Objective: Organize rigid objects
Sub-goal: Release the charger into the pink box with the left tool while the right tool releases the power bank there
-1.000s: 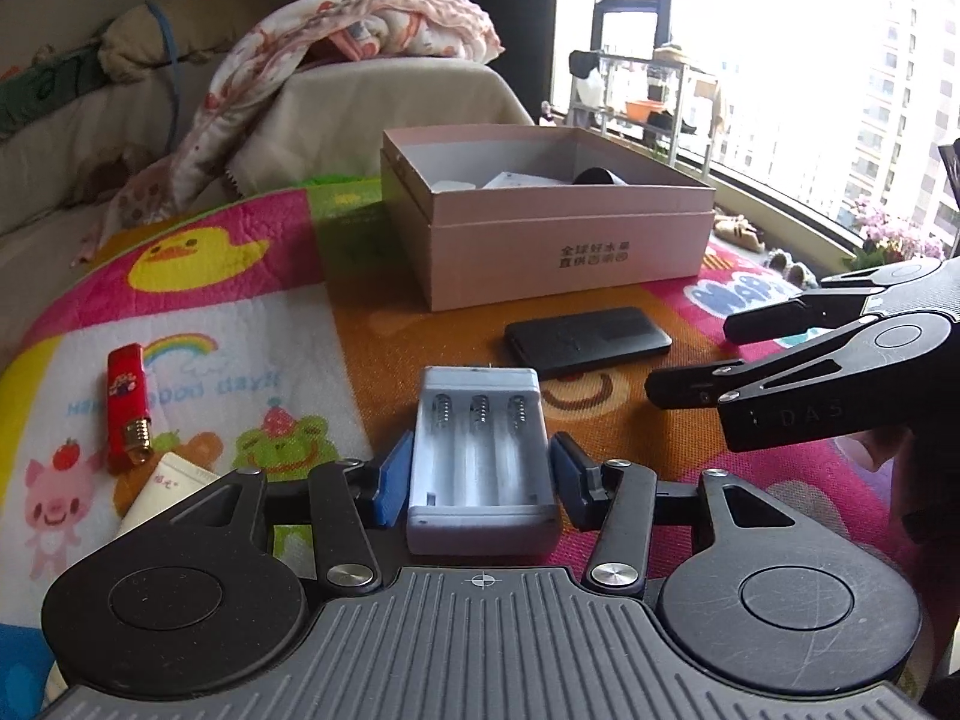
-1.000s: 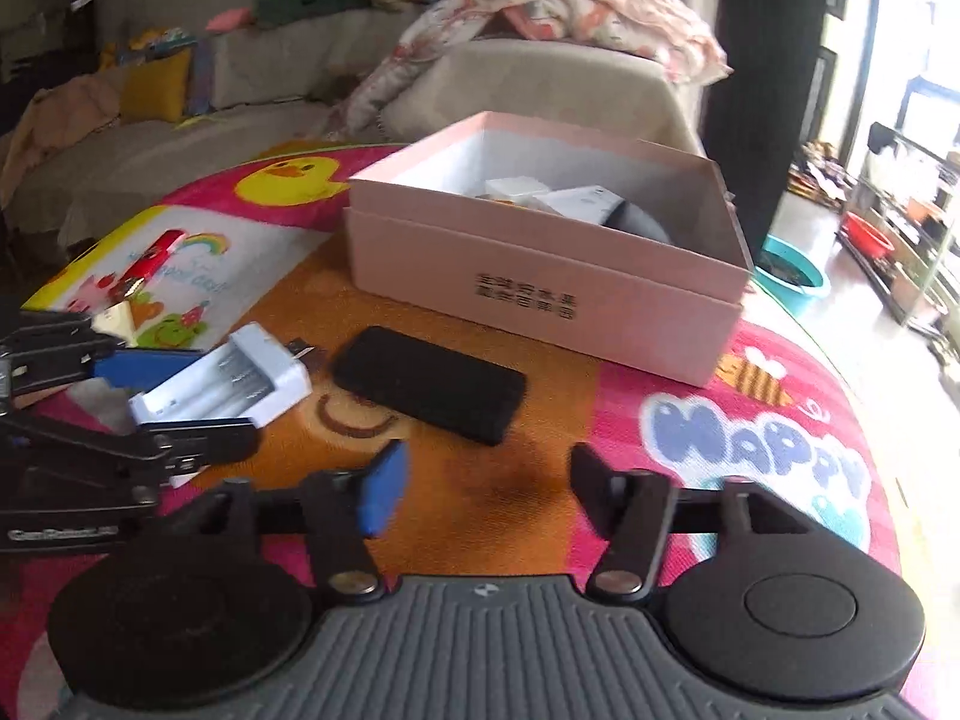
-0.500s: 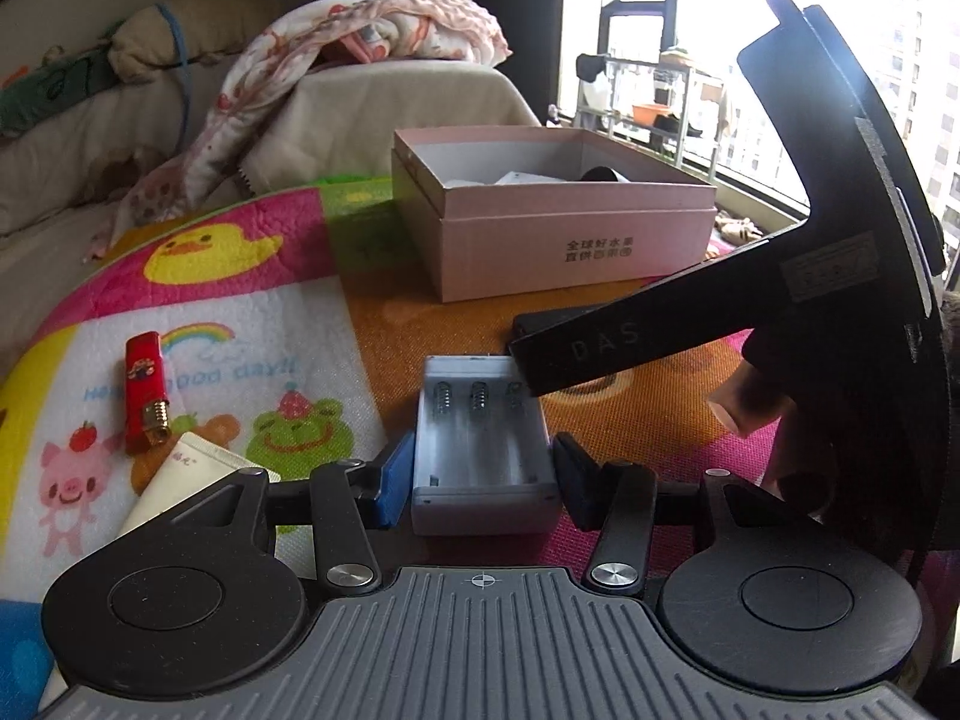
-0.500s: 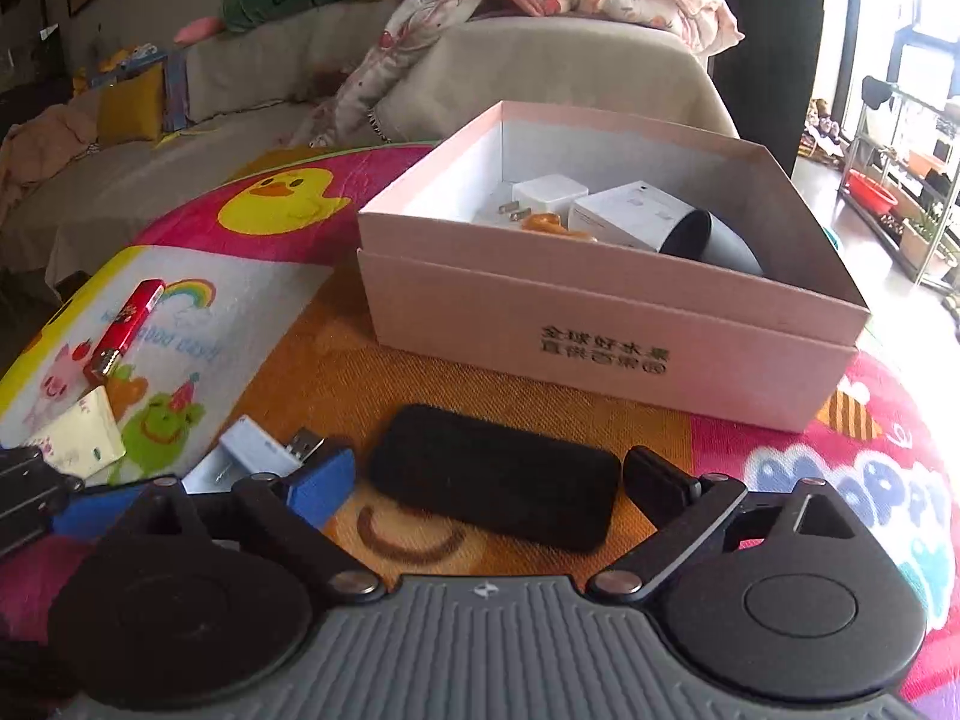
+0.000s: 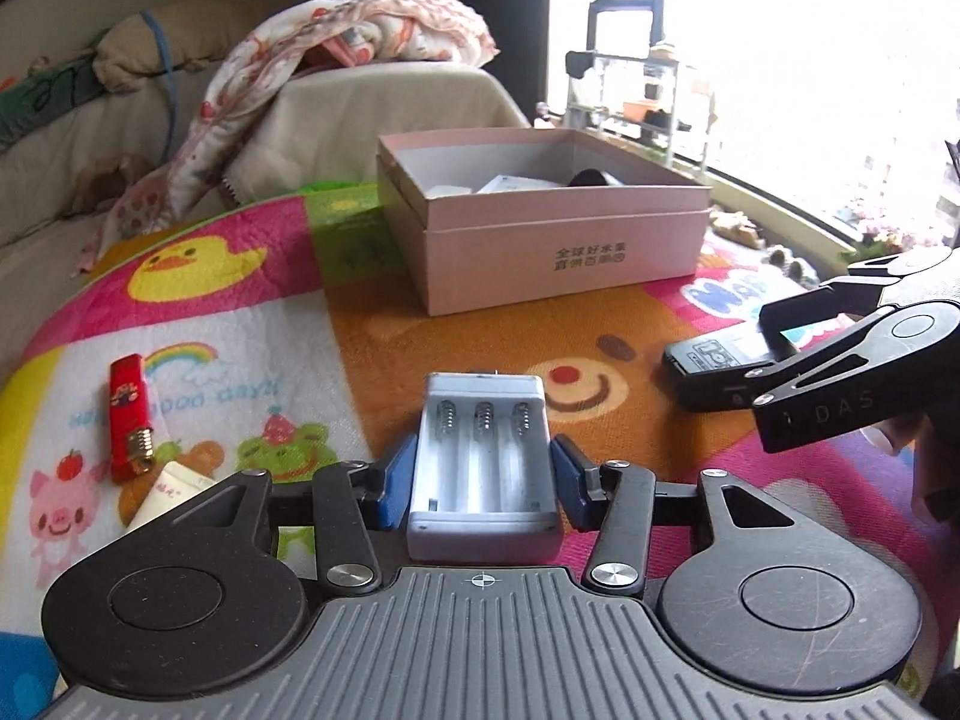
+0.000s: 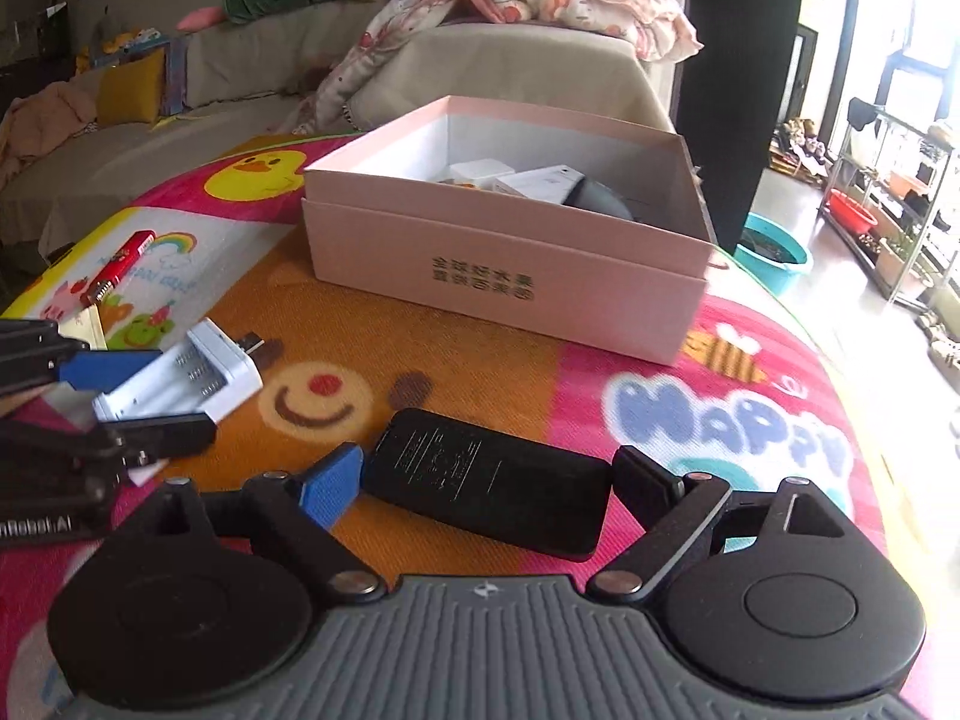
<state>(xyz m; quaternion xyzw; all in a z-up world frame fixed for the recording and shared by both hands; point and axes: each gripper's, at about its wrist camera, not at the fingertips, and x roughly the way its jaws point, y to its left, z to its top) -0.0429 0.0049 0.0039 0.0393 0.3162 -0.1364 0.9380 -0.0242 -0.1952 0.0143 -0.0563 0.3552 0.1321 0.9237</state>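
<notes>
My left gripper (image 5: 483,477) is shut on a white battery charger (image 5: 485,468) with three empty slots, low over the mat. It also shows in the right wrist view (image 6: 180,381). My right gripper (image 6: 489,489) is shut on a flat black device (image 6: 489,489) and holds it just above the mat; the device also shows in the left wrist view (image 5: 711,369). An open pink box (image 5: 558,246) (image 6: 510,276) stands behind both, holding white boxes and a dark rounded object.
A red lighter (image 5: 127,411) (image 6: 120,267) and a cream tube (image 5: 171,492) lie on the colourful play mat (image 5: 240,324) at the left. A sofa with a blanket is behind. A teal basin (image 6: 774,258) sits on the floor to the right.
My right gripper closed on the black device and pulled it to the right, away from the box front. My left gripper keeps hold of the charger, nearly unmoved.
</notes>
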